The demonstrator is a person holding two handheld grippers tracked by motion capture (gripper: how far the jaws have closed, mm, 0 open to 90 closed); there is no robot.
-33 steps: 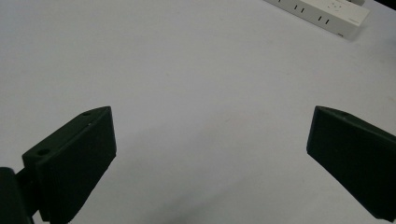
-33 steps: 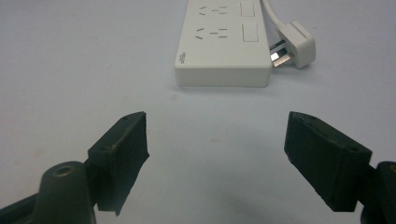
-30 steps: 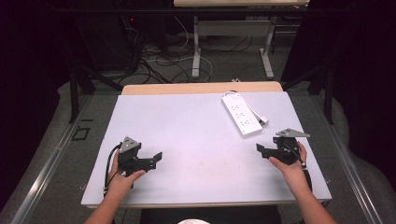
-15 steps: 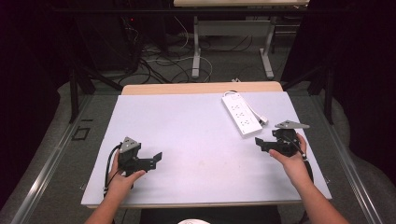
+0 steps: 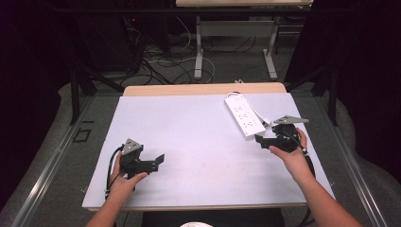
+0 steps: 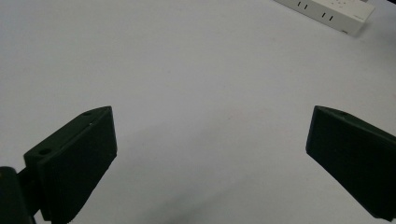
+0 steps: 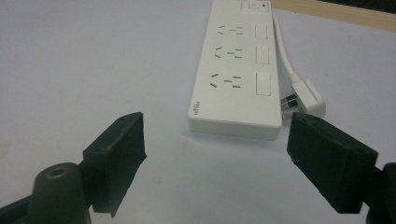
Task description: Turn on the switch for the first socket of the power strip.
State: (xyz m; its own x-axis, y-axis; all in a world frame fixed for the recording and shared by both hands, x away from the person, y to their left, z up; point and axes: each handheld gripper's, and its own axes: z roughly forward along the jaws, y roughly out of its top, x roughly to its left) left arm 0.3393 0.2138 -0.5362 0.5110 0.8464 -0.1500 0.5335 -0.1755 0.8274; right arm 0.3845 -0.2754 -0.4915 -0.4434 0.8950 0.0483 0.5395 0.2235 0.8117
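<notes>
Hovering: right gripper [image 5: 263, 139], jaws apart, nothing between them, just short of the near end of the power strip [image 5: 244, 115].
Left gripper [image 5: 156, 161]: jaws wide apart, empty.
Power strip: flat on the white counter [image 5: 189, 127], plug [image 7: 306, 97] beside it.
</notes>
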